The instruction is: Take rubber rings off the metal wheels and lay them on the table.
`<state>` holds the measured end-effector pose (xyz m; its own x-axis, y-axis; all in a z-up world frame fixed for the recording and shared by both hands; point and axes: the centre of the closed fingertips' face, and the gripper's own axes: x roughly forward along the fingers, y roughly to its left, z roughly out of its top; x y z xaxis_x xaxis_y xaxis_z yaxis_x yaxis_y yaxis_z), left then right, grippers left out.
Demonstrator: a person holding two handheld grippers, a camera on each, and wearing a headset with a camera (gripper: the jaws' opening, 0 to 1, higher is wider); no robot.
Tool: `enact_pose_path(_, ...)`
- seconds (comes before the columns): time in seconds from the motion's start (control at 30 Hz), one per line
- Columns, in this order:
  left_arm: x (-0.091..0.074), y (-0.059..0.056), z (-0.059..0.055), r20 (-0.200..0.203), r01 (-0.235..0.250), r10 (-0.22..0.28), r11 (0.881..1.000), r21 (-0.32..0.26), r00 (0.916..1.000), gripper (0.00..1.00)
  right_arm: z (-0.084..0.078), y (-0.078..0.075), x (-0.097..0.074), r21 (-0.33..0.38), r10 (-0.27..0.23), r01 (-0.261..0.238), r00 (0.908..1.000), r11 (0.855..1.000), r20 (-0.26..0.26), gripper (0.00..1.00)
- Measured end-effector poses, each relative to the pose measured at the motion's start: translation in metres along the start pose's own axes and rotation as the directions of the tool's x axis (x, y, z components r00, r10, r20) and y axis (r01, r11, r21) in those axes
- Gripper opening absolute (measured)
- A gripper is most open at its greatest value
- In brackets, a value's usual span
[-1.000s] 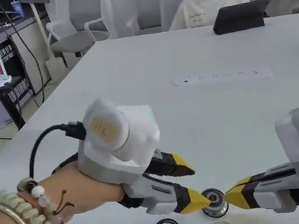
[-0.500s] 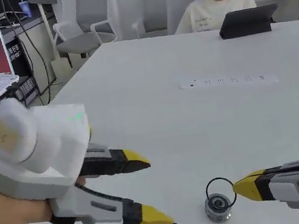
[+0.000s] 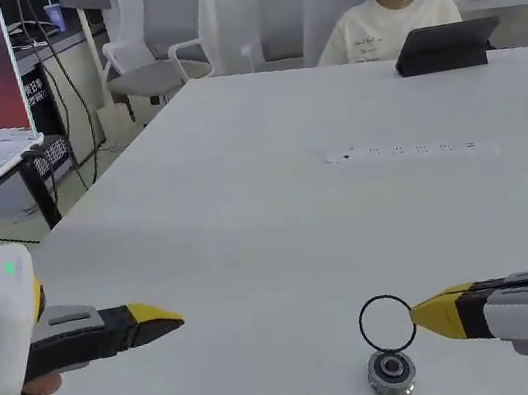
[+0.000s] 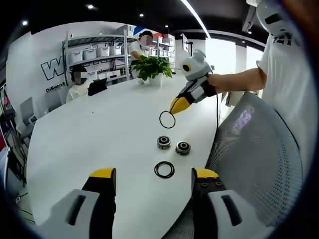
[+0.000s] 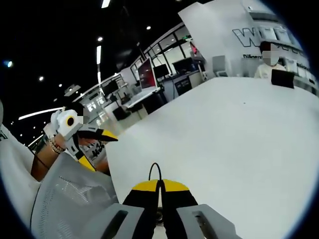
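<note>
Right gripper (image 3: 418,320) pinches a rubber ring (image 3: 361,327), seemingly just above a wheel (image 3: 390,371).

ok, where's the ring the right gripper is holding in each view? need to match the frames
Head view: ring lower right of centre, pinched at the right gripper tips, above a wheel.
Left gripper view: ring near centre, hanging from the right gripper.
Right gripper view: ring bottom centre, edge-on, rising from the shut jaws.
Shared landmark: the black tablet at the far end of the table, also seen at and.
</note>
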<state>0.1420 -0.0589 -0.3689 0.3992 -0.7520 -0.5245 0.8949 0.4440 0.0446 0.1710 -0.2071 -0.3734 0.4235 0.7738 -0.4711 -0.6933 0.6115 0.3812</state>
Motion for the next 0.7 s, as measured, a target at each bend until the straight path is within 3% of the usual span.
enact_pose_path(0.4, -0.002, -0.008, -0.012, -0.006, -0.012, 0.012, 0.999, -0.038, 0.9999, 0.64, 0.013, 0.021, 0.007, -0.040, 0.042, -0.042, 0.9991, 0.998, 0.000, 0.00)
enact_pose_path(0.7, -0.002, -0.014, -0.015, 0.001, -0.012, 0.013, 0.998, -0.056, 0.9999, 0.64, 0.005, 0.038, 0.025, -0.085, 0.067, -0.073, 0.9957, 0.994, -0.064, 0.00)
